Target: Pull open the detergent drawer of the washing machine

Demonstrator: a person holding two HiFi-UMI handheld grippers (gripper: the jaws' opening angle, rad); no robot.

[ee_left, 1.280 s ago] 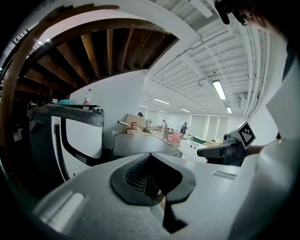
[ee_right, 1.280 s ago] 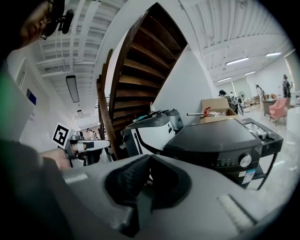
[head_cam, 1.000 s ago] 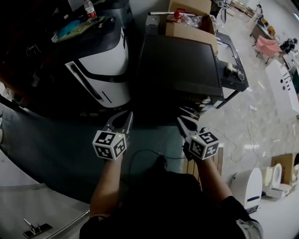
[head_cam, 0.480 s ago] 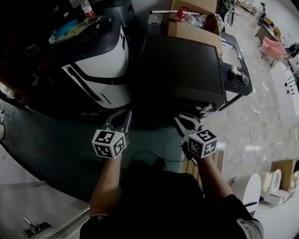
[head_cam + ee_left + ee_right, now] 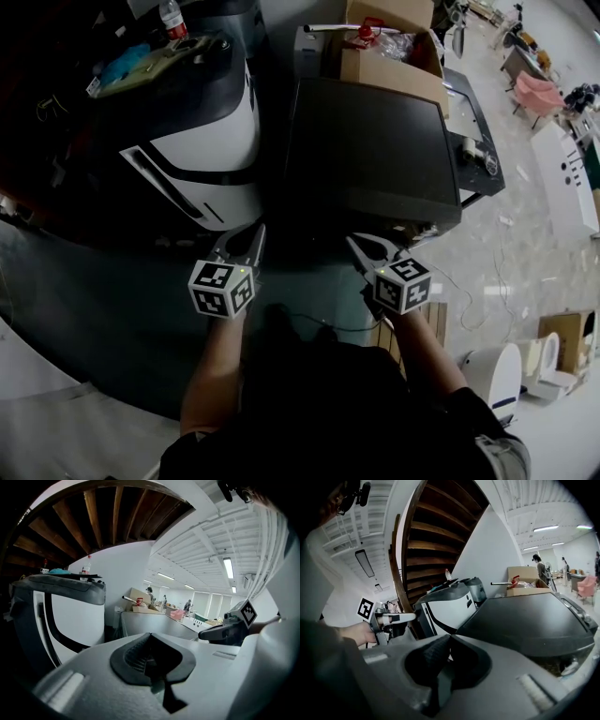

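Left gripper (image 5: 249, 238): jaws closed together, nothing between them.
Right gripper (image 5: 362, 247): jaws closed as well, empty.
Detergent drawer: not visible in any view; presumably on a machine front ahead.
Direction: white machine (image 5: 211, 141) lies ahead of the left one, dark-topped machine (image 5: 366, 141) ahead of the right; neither is touched.

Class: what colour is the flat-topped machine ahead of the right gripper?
Black; the machine shows best in the head view.
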